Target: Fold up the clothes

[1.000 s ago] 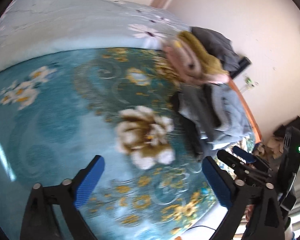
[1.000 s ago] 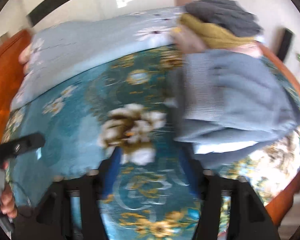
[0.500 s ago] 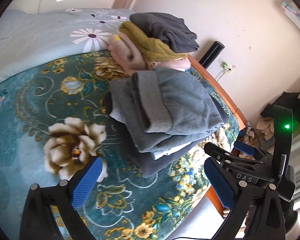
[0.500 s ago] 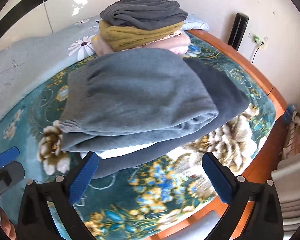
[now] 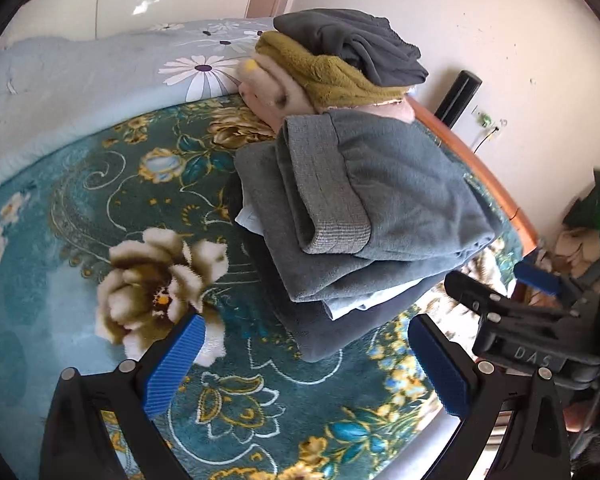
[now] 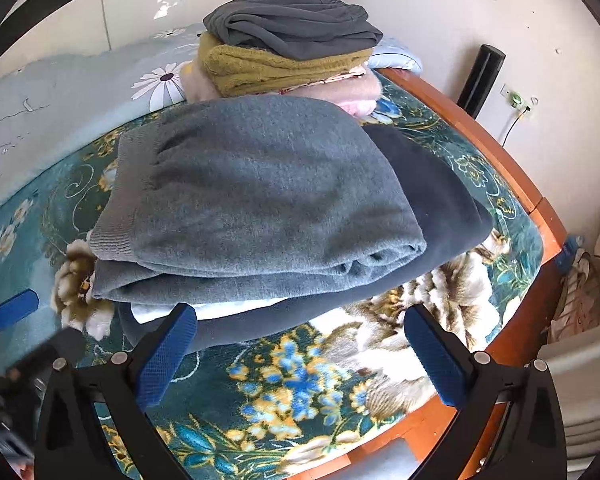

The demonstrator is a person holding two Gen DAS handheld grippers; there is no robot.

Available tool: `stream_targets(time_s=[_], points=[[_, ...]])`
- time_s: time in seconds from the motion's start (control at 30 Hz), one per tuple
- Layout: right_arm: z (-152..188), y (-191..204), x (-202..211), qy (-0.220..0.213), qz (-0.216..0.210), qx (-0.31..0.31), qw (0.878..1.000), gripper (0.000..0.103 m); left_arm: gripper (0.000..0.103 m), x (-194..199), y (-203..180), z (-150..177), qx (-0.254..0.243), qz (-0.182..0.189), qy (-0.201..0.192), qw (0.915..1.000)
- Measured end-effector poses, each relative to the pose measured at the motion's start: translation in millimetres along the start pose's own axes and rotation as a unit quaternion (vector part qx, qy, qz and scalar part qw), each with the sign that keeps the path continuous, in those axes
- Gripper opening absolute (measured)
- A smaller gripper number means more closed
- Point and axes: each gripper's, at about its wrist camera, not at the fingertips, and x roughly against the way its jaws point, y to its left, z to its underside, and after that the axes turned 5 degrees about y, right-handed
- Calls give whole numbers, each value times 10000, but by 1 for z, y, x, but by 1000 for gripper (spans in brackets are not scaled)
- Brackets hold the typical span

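A folded grey sweater lies on top of a darker grey garment on the teal floral bedspread. Behind it stands a stack of folded clothes: dark grey on top, mustard, then pink. My left gripper is open and empty, just in front of the grey pile's near corner. My right gripper is open and empty at the pile's front edge. The right gripper also shows at the right of the left wrist view.
A light blue daisy quilt lies at the back of the bed. The orange wooden bed frame runs along the right, close to the wall. A black speaker stands by the wall. Clutter lies on the floor at right.
Both grippers have swung toward the folded grey pile and closed in on it; it now fills the middle of both views. Both stay open and empty.
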Motion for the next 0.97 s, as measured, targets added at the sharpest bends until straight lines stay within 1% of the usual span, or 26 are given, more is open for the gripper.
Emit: stream_targets(time_s=[0.13, 0.23, 0.47, 0.6, 0.7, 0.97], points=[[-1, 1, -5, 39, -23, 1, 10000, 103, 103, -5, -7, -1, -181, -176, -11, 9997], [0, 1, -8, 84, -24, 7, 10000, 103, 103, -12, -9, -2, -249, -245, 93, 9993], [3, -4, -15, 194, -25, -77, 9998, 103, 103, -26, -4, -2, -97, -254, 350, 9990], [3, -5, -17, 232, -6, -62, 9997, 103, 103, -31, -3, -3, -27, -324, 424, 9986], [3, -6, -18, 260, 19, -97, 9996, 103, 103, -30, -5, -6, -36, -388, 394, 9985], [2, -10, -17, 287, 25, -129, 9995, 103, 103, -27, -8, -10, -56, -326, 397, 9987]])
